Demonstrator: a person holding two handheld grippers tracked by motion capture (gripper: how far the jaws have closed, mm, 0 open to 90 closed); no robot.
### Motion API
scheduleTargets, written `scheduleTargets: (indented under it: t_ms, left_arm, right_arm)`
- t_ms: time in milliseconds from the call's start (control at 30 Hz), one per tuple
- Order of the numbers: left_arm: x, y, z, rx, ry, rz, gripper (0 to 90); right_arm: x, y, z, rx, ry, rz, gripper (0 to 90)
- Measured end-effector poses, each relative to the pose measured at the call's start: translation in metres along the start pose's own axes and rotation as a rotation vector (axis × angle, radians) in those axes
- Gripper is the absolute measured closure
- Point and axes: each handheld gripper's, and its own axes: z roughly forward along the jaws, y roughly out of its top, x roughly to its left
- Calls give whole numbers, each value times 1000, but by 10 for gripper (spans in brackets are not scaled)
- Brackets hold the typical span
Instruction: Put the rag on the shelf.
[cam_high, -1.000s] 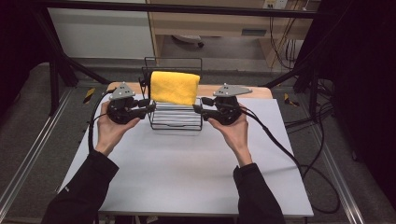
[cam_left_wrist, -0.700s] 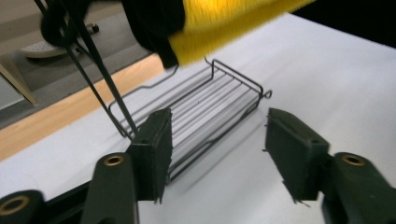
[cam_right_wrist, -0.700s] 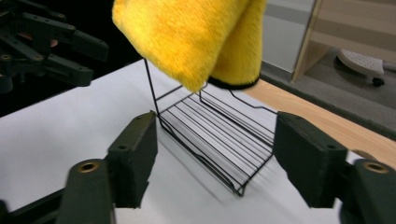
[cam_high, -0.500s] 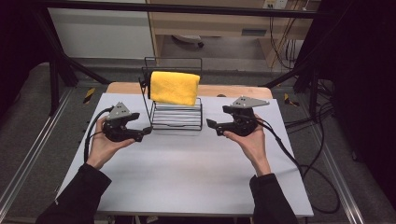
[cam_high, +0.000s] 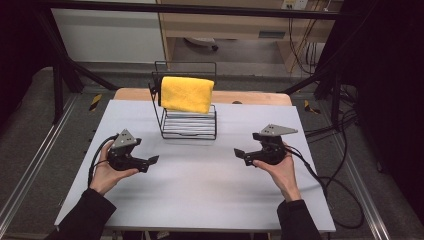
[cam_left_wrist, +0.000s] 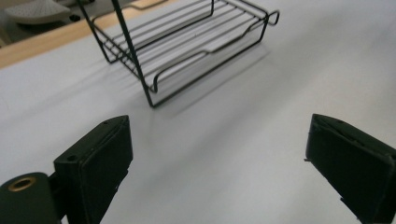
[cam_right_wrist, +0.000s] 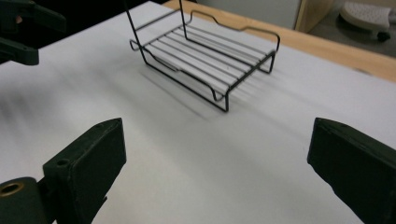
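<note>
I have pulled both claws back from the rack (cam_high: 189, 116), left claw (cam_high: 150, 161) and right claw (cam_high: 242, 154) just opening wide and empty, so the yellow cloth (cam_high: 186, 93) looks hung and finished.

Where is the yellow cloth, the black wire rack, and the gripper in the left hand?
yellow cloth (cam_high: 187, 93), high view, middle of its front face.
black wire rack (cam_high: 189, 128), high view, its bottom bars.
left gripper (cam_high: 149, 162), high view, between its jaw tips.
</note>
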Motion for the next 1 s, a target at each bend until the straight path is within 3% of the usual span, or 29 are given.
scheduleTargets:
  t_ms: [333, 500, 733, 1000]
  left_arm:
    - [5, -38, 2, 37, -21, -36, 75]
    - [7, -48, 0, 49, -32, -25, 83]
    - [7, -57, -4, 36, -24, -39, 83]
    - [7, -65, -5, 46, -16, -44, 82]
  right_arm:
    - [-19, -51, -8, 34, -19, 71, 31]
    - [-27, -72, -19, 43, -32, 96, 26]
    - [-34, -90, -30, 28, -46, 120, 13]
    - [-33, -99, -32, 62, -52, 116, 9]
